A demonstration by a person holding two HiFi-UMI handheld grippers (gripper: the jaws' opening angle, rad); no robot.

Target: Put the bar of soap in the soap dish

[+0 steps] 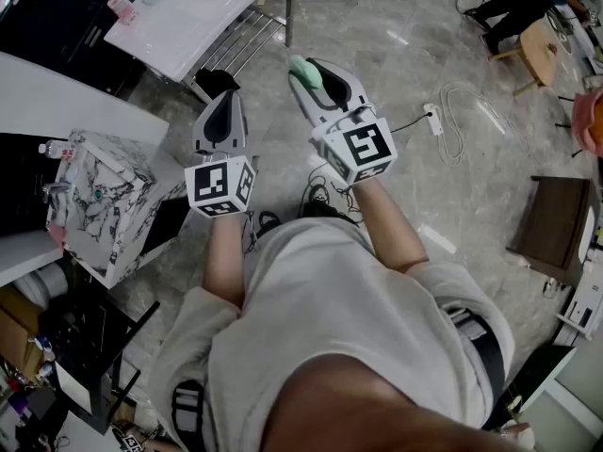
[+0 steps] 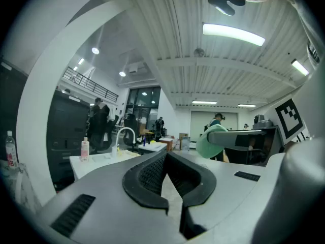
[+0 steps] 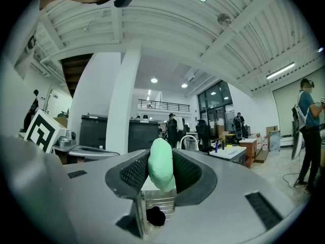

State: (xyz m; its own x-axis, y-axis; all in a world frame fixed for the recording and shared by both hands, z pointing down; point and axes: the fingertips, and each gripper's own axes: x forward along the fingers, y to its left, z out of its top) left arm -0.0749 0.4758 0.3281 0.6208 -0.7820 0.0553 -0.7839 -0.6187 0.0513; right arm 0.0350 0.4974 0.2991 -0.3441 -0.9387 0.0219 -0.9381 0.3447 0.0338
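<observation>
Over grey marble flooring, a pale green oval soap bar is pinched in the right gripper, while the left gripper is pressed together, empty. The grip is best held firm and level toward the soap dish, which is not seen in any view.

Two tongs, one soap bar, perhaps two bottles.

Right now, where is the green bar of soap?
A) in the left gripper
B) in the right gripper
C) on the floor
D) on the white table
B: the green bar of soap sits clamped in the right gripper, while the left gripper is shut with nothing in it.
</observation>
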